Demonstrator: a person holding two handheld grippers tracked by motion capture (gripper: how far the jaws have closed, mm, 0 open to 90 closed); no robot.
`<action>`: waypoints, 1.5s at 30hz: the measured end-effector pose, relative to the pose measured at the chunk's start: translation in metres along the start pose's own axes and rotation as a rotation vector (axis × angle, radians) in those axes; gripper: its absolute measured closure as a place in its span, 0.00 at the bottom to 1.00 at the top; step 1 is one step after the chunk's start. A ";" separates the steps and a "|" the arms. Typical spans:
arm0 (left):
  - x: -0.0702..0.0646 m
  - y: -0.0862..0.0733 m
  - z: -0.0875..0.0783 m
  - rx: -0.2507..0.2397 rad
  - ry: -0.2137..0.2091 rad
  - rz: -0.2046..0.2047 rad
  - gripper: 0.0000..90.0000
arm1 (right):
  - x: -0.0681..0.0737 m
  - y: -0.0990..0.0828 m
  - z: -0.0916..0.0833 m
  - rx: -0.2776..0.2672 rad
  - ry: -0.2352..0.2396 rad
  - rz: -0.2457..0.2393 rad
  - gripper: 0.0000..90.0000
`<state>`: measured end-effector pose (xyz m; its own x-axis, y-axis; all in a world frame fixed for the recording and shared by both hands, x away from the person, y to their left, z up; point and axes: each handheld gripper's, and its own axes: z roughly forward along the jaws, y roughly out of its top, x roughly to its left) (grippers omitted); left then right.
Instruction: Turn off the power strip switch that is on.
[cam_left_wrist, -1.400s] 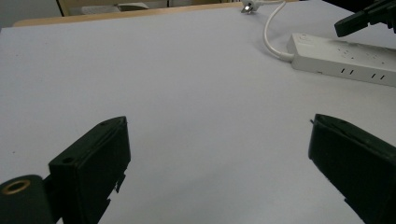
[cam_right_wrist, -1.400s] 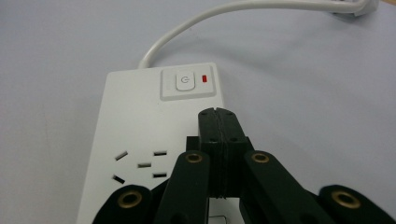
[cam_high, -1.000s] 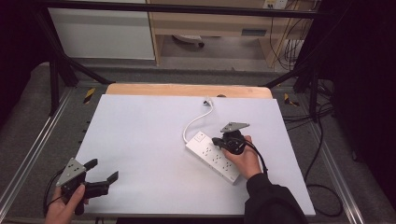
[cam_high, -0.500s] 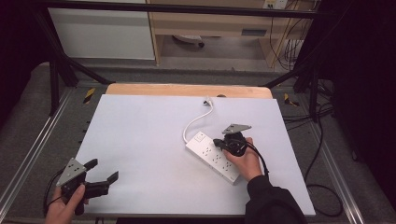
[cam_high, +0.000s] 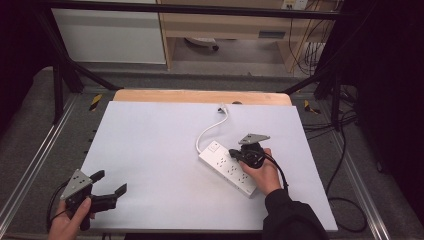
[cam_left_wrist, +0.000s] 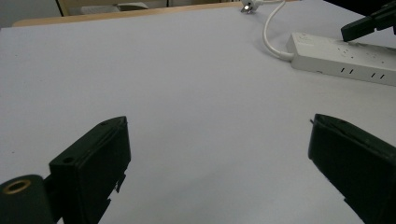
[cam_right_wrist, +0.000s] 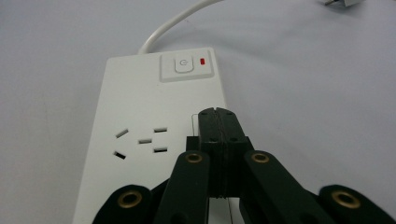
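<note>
A white power strip (cam_high: 225, 167) lies aslant on the white table (cam_high: 150, 145), right of centre. Its white cable (cam_high: 207, 131) curves off to a plug (cam_high: 222, 107) near the far edge. My right gripper (cam_high: 234, 153) is shut, its jaws pressed together with nothing between them. In the right gripper view its tips (cam_right_wrist: 218, 114) hang over the power strip (cam_right_wrist: 140, 107), just short of the switch (cam_right_wrist: 183, 65) with its red light; contact is unclear. My left gripper (cam_high: 111, 182) rests open at the near left corner. Across bare table between its jaws (cam_left_wrist: 217, 154) lies the distant strip (cam_left_wrist: 341, 58).
A wooden strip (cam_high: 200, 96) borders the table's far edge. Metal frame rails (cam_high: 35, 165) run along both sides. Black cables (cam_high: 345, 200) lie on the floor to the right, and a cabinet (cam_high: 225, 25) stands beyond the table.
</note>
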<state>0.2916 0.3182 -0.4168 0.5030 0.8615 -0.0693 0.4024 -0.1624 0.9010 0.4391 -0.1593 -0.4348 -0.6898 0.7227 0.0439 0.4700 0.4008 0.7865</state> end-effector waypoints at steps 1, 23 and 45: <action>0.000 0.000 0.000 0.000 0.002 -0.001 0.06 | 0.000 0.000 0.000 0.000 0.000 0.000 1.00; 0.000 0.000 0.000 0.002 0.005 0.006 0.07 | 0.003 -0.003 0.000 -0.013 -0.008 -0.023 1.00; 0.000 0.000 0.000 0.006 0.006 0.010 0.07 | 0.002 -0.005 0.000 -0.012 -0.005 -0.008 1.00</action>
<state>0.2915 0.3182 -0.4167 0.5027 0.8626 -0.0577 0.4016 -0.1739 0.8991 0.4352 -0.1597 -0.4386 -0.6906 0.7224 0.0346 0.4579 0.3997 0.7941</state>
